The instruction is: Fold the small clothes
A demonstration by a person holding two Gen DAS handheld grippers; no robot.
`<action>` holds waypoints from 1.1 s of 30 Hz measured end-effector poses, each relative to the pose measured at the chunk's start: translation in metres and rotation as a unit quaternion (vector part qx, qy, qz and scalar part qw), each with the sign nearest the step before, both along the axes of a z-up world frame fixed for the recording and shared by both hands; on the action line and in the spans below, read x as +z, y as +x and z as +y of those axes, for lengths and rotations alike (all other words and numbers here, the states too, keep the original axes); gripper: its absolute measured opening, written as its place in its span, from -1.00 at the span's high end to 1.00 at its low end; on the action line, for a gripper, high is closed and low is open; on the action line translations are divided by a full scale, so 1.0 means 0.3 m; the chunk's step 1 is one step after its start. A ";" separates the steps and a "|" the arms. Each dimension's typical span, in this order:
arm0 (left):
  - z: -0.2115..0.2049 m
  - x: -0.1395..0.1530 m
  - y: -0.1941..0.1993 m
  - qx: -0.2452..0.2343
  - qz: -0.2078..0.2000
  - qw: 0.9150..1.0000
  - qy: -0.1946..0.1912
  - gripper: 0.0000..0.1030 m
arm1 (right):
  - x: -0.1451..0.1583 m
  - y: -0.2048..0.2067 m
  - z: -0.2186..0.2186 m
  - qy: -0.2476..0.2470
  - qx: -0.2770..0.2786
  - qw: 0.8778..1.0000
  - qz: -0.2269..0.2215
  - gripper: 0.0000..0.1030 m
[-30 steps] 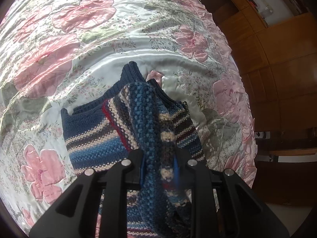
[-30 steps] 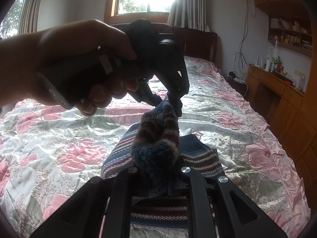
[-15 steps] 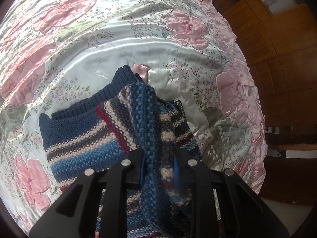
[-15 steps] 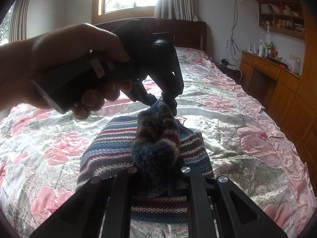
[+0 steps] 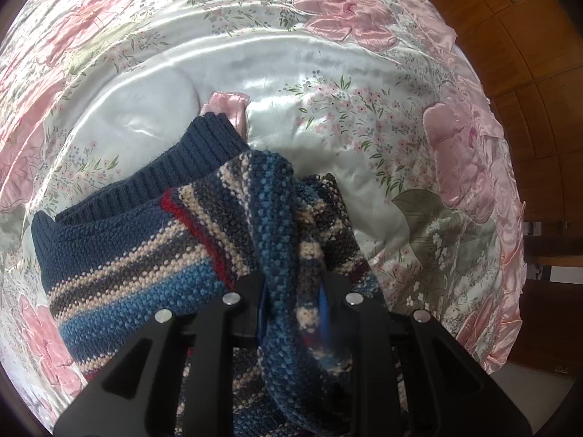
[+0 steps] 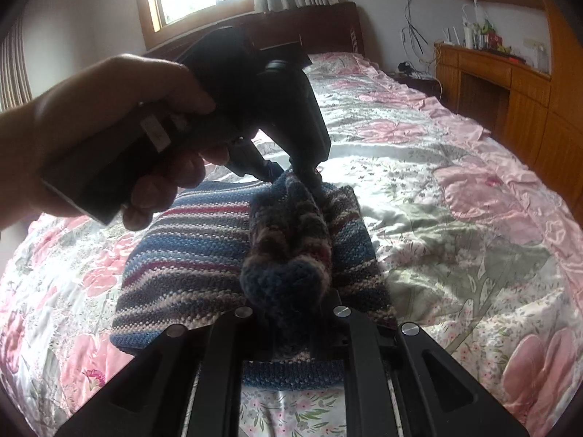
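Sweater lowered flatter onto bedspread | fold pinched in both grippers

The knitted sweater is striped in mid-blue, navy, cream, grey and dark red, with a plain navy ribbed hem; the bedspread is glossy white satin printed with large pink flowers, grey-green leaves and small pink sprigs, edged in pink; both grippers are matt black with silver screws; the cabinets are orange-brown wood; the headboard is dark brown.
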State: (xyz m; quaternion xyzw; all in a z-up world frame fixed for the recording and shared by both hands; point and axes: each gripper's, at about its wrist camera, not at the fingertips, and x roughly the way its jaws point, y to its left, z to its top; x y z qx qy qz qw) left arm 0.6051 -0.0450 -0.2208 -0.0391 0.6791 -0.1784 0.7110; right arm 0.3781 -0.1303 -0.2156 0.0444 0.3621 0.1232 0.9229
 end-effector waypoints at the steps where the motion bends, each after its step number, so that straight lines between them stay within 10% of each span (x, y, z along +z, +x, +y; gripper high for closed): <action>1: -0.007 -0.009 0.000 0.000 0.000 1.000 0.003 0.61 | -0.012 0.004 -0.018 0.015 0.000 1.000 0.008 0.78; 10: -0.031 0.024 -0.017 0.003 -0.037 0.999 -0.004 0.06 | -0.092 0.018 -0.124 0.144 0.026 0.987 0.066 0.72; 14: 0.004 0.159 -0.043 0.011 -0.085 0.996 -0.036 -0.32 | -0.127 0.003 -0.194 0.211 0.026 0.972 0.095 -0.22; 19: 0.137 0.262 -0.170 0.009 -0.109 0.988 -0.112 -0.44 | -0.149 0.055 -0.292 0.311 0.055 0.936 0.154 -0.50; 24: 0.286 0.192 -0.325 0.017 -0.093 0.982 -0.165 -0.47 | -0.138 0.155 -0.270 0.310 0.082 0.919 0.228 -0.67; 25: 0.309 0.173 -0.348 0.019 -0.088 0.980 -0.175 -0.47 | -0.136 0.170 -0.258 0.300 0.082 0.921 0.235 -0.61; 28: 0.378 0.129 -0.393 0.030 -0.080 0.977 -0.194 -0.47 | -0.160 0.208 -0.242 0.296 0.074 0.911 0.277 0.51; 33: 0.425 0.112 -0.444 0.021 -0.060 0.971 -0.229 -0.46 | -0.102 0.157 -0.356 0.328 0.050 0.910 0.248 0.61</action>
